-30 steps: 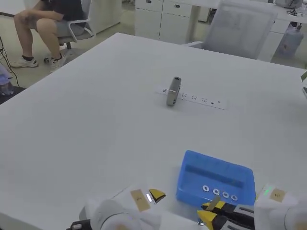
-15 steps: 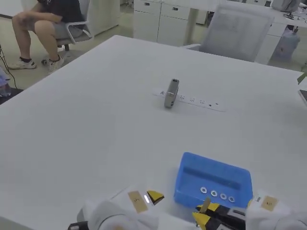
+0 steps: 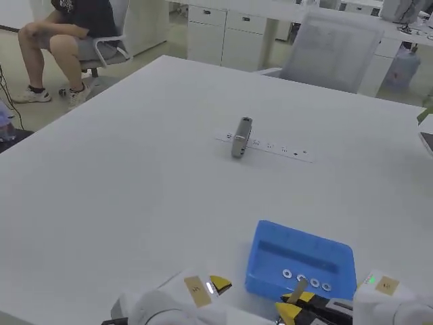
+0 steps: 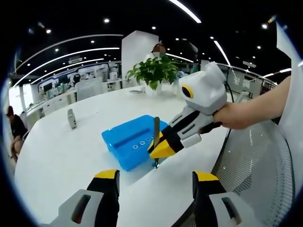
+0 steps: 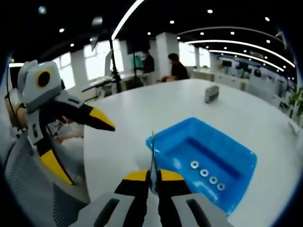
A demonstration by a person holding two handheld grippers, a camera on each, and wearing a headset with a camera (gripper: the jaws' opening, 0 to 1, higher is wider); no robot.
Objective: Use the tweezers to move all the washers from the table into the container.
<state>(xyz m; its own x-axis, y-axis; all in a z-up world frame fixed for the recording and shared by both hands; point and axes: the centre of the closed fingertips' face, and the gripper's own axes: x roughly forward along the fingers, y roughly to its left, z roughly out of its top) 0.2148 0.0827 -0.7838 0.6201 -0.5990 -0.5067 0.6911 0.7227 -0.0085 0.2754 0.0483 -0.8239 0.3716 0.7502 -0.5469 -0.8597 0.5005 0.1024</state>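
Observation:
A blue container (image 3: pixel 268 251) stands near the table's front edge with several washers (image 3: pixel 302 278) in a row inside it; it also appears in the left gripper view (image 4: pixel 124 134) and the right gripper view (image 5: pixel 239 156). My right gripper (image 3: pixel 292 309) is shut on thin tweezers (image 5: pixel 152 156), whose tip points down at the table beside the container's near corner (image 4: pixel 155 142). My left gripper (image 4: pixel 156 182) is open, holding nothing, just left of the container; its yellow fingertip (image 3: pixel 220 282) shows in the head view.
A white power strip (image 3: pixel 270 146) with a grey adapter (image 3: pixel 241 136) lies mid-table. A person sits on a chair (image 3: pixel 101 44) at the far left, and an office chair (image 3: pixel 331 44) stands behind the table. The table's front edge is right under the grippers.
The head camera has shifted a little. Both grippers and the tweezers stay about where they were beside the container; the washers inside have not moved.

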